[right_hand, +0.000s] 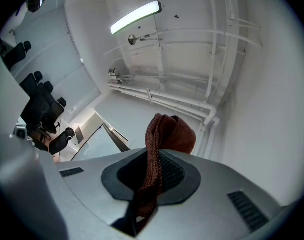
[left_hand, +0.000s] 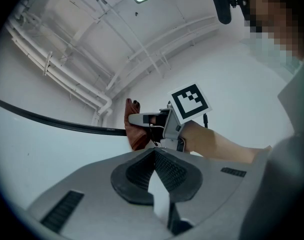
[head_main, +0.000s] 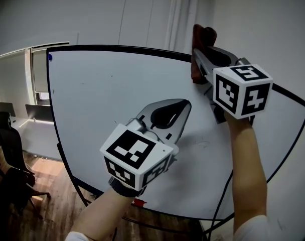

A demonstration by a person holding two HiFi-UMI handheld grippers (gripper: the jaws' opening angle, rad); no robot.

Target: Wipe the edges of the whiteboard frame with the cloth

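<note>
right tool [head_main: 199,59] clenched on cloth [head_main: 202,38], held at whiteboard frame [head_main: 117,47] top edge near right corner so fabric met rim | left tool [head_main: 184,105] closed, empty, idle before board face

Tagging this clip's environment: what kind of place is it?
Most likely an office or meeting room: a big black-framed whiteboard, black office chairs by desks with monitors, and a ceiling tube light near exposed white pipes.
</note>
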